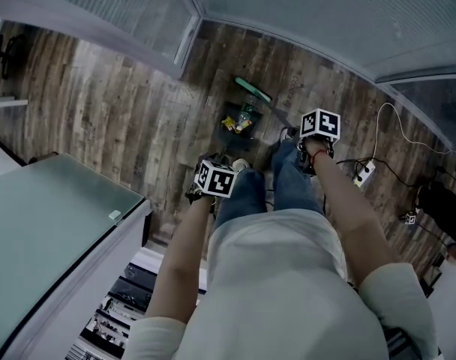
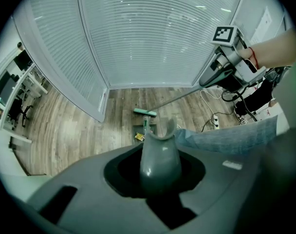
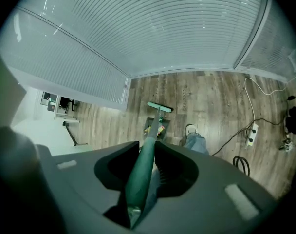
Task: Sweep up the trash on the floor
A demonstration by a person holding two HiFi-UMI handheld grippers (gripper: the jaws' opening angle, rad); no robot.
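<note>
Sweeping appears close to done on the wood-plank floor (image 1: 115,103). The trash (image 3: 157,128), yellow wrappers and what looks like a small bottle, is gathered in the dark dustpan (image 1: 228,109), and the green broom head (image 1: 253,88) is set just beyond the pan's far edge. The left gripper (image 2: 160,175) is clamped on the dustpan's grey handle (image 2: 160,150), while the right gripper (image 3: 140,180) is closed round the green broom handle (image 3: 149,155). For the step to be done well, the pan's lip is best kept pressed flat to the boards while the broom is drawn toward it in short, low strokes, so that nothing is flicked past or under it. The power strip (image 1: 365,172) and its cable on the right are best avoided.
</note>
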